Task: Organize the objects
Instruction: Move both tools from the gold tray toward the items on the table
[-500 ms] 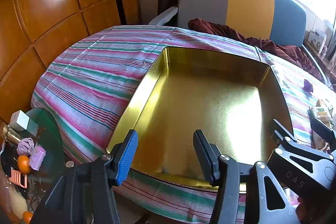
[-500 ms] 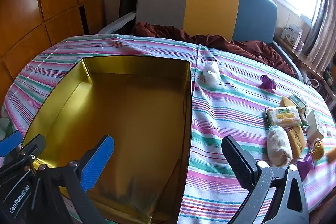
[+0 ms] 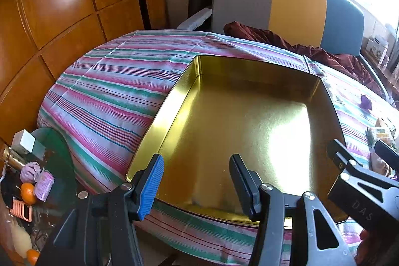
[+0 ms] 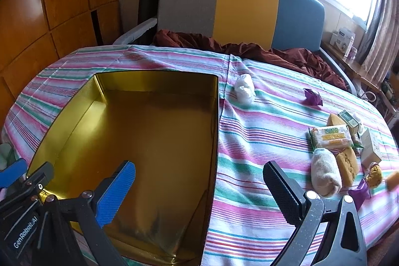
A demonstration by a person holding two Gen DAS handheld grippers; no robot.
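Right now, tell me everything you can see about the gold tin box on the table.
The gold tin box is a shallow rectangular metal container with upright walls, a rolled rim and a shiny, mirror-like brass-coloured inside. It sits open, lidless and flat on the striped tablecloth, toward the table's left part. Nothing lies in it; sunlight glares off its floor. No gripper touches it.

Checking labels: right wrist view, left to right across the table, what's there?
Gold tin → white wad → purple paper shape → rolled sock → white box. The snacks around the sock overlap, so I left them out.
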